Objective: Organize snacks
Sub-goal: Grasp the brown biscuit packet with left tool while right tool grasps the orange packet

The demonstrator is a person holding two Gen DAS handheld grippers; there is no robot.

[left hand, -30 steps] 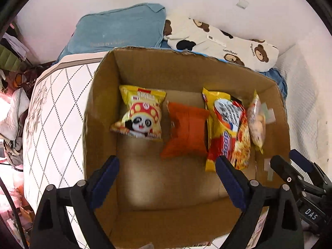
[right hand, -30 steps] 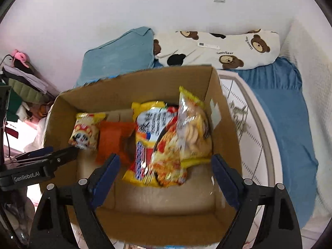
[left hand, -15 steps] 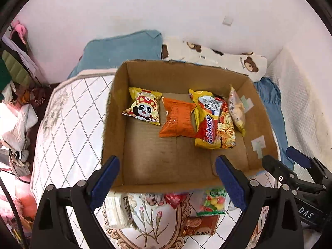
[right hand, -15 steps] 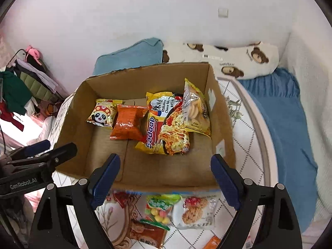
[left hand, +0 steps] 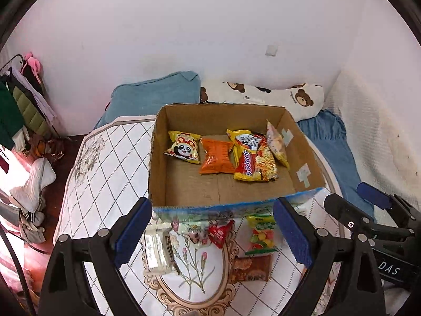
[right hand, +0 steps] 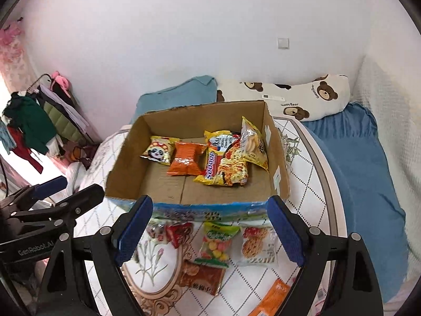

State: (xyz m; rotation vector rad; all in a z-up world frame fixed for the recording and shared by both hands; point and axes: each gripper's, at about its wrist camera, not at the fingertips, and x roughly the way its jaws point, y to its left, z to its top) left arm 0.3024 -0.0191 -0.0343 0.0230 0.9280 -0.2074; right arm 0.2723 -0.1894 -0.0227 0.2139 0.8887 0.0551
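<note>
1. Left claw (left hand: 211, 233) stands with its blue pads wide apart and nothing between them, raised over the near part of the tabletop (left hand: 105, 163).
2. From the left wrist view, the cardboard box (left hand: 184, 192) sits on the tabletop beyond the claw. Inside it, in a row along the far wall, lie a panda snack bag (left hand: 183, 150), an orange snack bag (left hand: 217, 156), a noodle packet (left hand: 254, 159) and a biscuit bag (left hand: 276, 143) leaning at the right end.
3. Just before the box's near wall, on the tabletop, lie a clear wrapped pack (left hand: 158, 250), a red candy (left hand: 219, 233), a green fruit-candy bag (left hand: 260, 234) and a brown snack packet (left hand: 250, 268).
4. Right claw (right hand: 210, 233), in the right wrist view, is likewise spread wide and empty, hanging over the loose snacks.
5. Below it lie the green fruit-candy bag, a cookie pack (right hand: 256, 245) touching its right side, the brown snack packet, and an orange packet (right hand: 273, 297) near the lower edge.
6. A bear-print pillow (right hand: 302, 97) and a blue pillow (right hand: 179, 92) lie behind the box.
</note>
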